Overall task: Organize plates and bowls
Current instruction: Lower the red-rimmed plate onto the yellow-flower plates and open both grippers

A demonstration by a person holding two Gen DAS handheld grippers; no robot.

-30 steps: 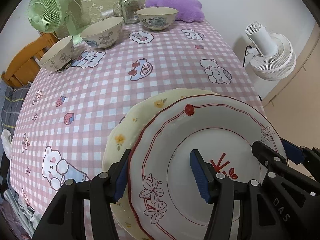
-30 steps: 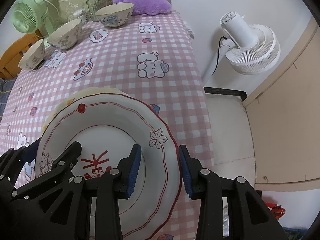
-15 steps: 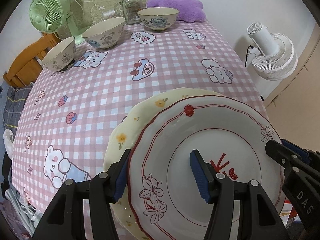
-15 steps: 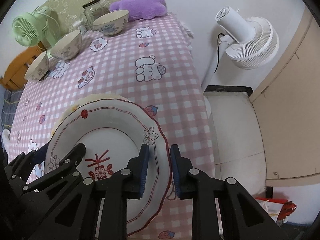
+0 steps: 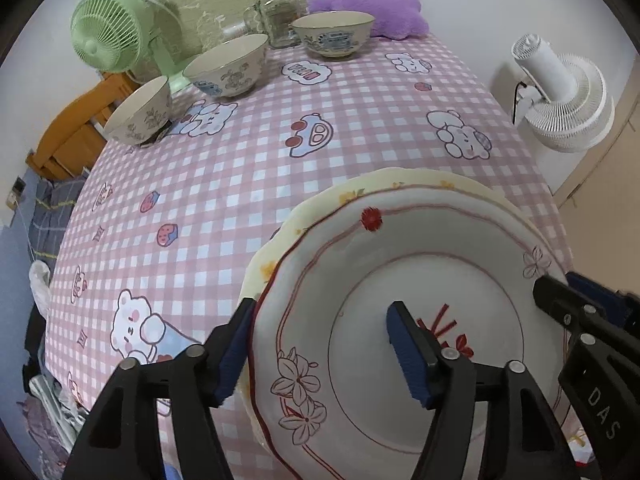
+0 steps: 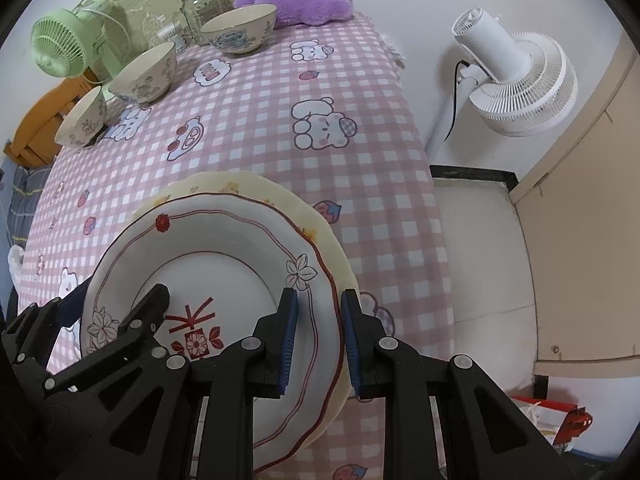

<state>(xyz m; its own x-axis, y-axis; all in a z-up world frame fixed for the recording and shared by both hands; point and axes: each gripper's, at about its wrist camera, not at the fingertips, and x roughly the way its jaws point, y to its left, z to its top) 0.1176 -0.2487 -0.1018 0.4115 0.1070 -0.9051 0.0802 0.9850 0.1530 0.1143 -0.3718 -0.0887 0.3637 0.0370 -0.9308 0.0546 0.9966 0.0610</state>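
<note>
A white plate with a red rim line and flowers (image 5: 400, 292) (image 6: 224, 256) lies on a cream plate with yellow flowers (image 5: 400, 184) (image 6: 240, 188) at the near edge of the pink checked table. My left gripper (image 5: 320, 344) is open, its jaws straddling the left rim of the plates. My right gripper (image 6: 318, 336) is shut on the right rim of both stacked plates. Three bowls stand at the far left: a small one (image 5: 140, 110), a middle one (image 5: 228, 66) and a far one (image 5: 332, 34).
A green fan (image 5: 108, 32), a glass jar (image 5: 280, 12) and a purple cushion (image 5: 368, 12) stand at the table's far end. A white floor fan (image 6: 516, 76) stands right of the table. A wooden chair (image 5: 76, 128) is at the left.
My right gripper has narrowed and closed on the right rim of the stacked plates. The left gripper stays open at the left rim. Both views have lifted slightly.
</note>
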